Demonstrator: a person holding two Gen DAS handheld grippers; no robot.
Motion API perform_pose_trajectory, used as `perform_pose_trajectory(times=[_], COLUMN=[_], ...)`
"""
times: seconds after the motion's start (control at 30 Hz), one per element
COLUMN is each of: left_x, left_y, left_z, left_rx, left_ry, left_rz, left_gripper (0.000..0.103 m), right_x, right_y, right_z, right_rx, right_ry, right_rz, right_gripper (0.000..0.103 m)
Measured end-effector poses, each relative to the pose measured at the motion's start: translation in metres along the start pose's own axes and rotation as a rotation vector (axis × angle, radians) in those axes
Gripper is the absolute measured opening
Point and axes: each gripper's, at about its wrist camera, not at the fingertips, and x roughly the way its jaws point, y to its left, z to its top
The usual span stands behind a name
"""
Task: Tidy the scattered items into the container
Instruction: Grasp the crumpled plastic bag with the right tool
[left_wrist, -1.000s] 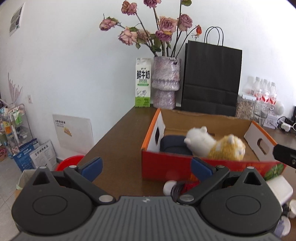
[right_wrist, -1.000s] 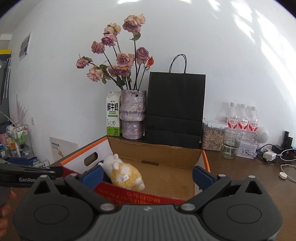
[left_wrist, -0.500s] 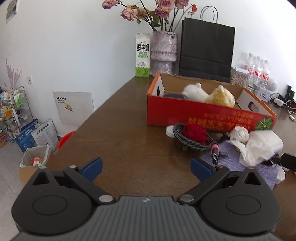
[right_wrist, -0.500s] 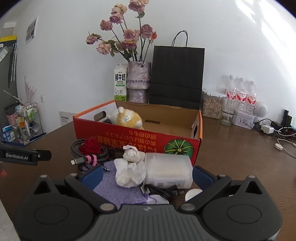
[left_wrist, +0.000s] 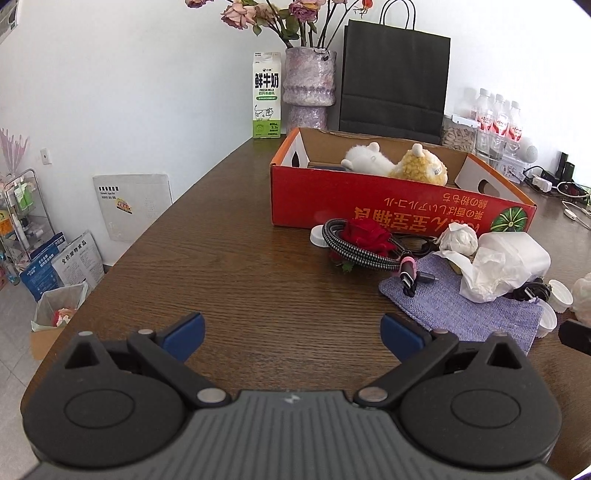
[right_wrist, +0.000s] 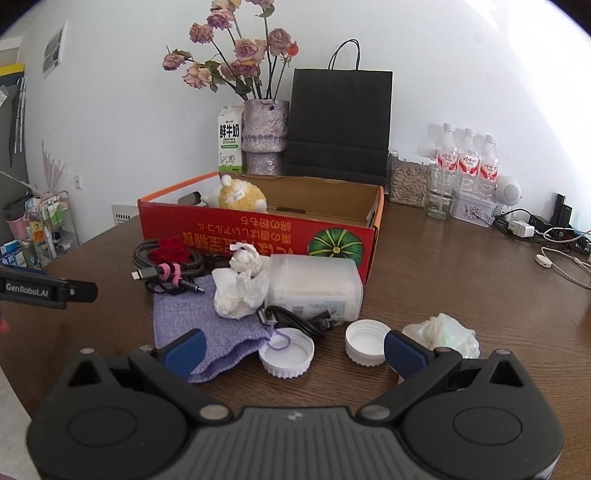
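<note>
Left tongs (left_wrist: 291, 334) and right tongs (right_wrist: 293, 349) both gape wide, holding nothing, above the counter (left_wrist: 229, 266). Red box (right_wrist: 258, 230) holds a plush toy (right_wrist: 238, 194). Purple cloth (right_wrist: 207, 314), braided cable (left_wrist: 354, 251), tissue (right_wrist: 240, 291) and caps (right_wrist: 286, 352) lie before it.

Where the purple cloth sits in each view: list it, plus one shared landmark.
Left wrist: purple cloth lies at lower right, just beyond the open left gripper.
Right wrist: it lies at lower left of centre, its near edge behind one fingertip of the open right gripper.
Shared landmark: red box, behind the cloth in both.
</note>
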Motion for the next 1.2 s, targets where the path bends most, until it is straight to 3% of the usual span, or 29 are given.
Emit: perform_pose_trajectory(times=[0.3, 0.47, 0.53, 1.03, 1.13, 1.17, 1.2], left_x=[0.000, -0.011, -0.011, 0.005, 0.007, 0.008, 0.009], left_y=[-0.007, -0.021, -0.025, -0.034, -0.037, -0.038, -0.039], left_z=[-0.005, -0.010, -0.010, -0.005, -0.005, -0.005, -0.005], left_rx=[0.036, 0.139, 0.172, 0.172, 0.174, 0.177, 0.180], left_ry=[-0.006, -0.141, -0.160, -0.129, -0.121, -0.119, -0.116], left_rz=[0.006, 0.080, 0.095, 0.069, 0.064, 0.062, 0.061], left_gripper=[0.103, 0.103, 0.103, 0.103, 0.103, 0.103, 0.103], right_x=[0.000, -0.006, -0.008, 0.011, 0.019, 0.021, 0.022], right_y=[-0.006, -0.012, -0.017, -0.065, -0.074, -0.076, -0.077], right_z=[-0.004, -0.002, -0.001, -0.011, -0.012, -0.013, -0.013], right_rx=[0.015, 0.018, 0.029, 0.110, 0.141, 0.150, 0.155], right_ry=[0.012, -0.008, -0.018, 0.004, 0.028, 0.034, 0.037], right_rz=[-0.010, -0.028, -0.041, -0.137, -0.123, -0.114, -0.109], right_gripper=[0.103, 0.103, 0.103, 0.100, 0.087, 0.075, 0.050])
